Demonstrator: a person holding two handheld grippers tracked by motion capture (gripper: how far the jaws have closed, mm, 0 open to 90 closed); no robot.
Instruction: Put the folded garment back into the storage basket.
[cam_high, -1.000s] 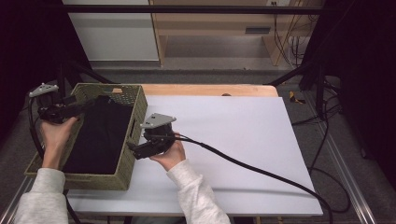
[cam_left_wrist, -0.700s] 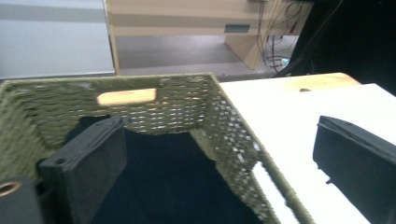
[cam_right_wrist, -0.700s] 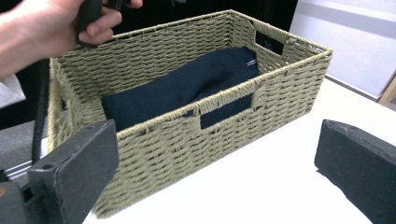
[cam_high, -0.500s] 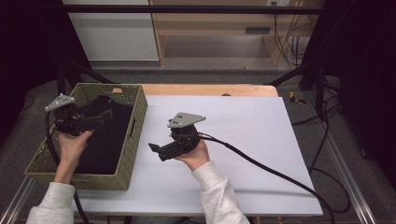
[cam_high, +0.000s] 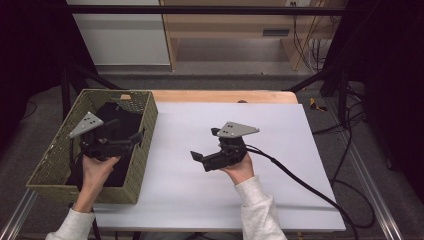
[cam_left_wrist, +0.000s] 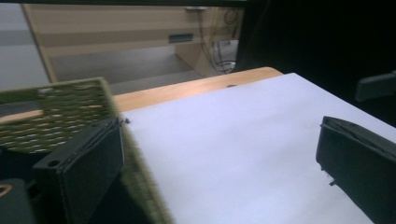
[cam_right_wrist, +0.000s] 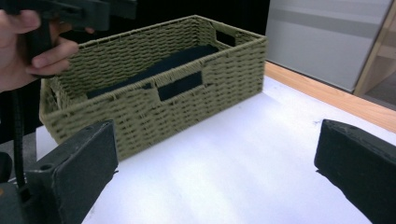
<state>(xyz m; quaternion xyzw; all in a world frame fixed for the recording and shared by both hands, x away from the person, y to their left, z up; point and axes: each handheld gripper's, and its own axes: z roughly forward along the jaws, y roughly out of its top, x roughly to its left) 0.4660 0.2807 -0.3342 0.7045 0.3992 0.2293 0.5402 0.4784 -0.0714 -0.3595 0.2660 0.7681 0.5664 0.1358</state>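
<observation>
White tabletop (cam_high: 225, 190), wooden shelving (cam_high: 225, 30) behind

A person wears a light grey, long-sleeved top whose cuffs end at the wrists. Each hand carries a matte black hand-held gripper. The left hand-held gripper (cam_high: 131, 141) has a blocky body topped by a grey three-cornered plate dotted with small holes. The right hand-held gripper (cam_high: 199, 158) bears the same grey plate, and a thick black cable trails from its rear. In the gripper views, each jaw is a flat, black, rectangular slab with squared edges and a small round hole near its top corner
</observation>
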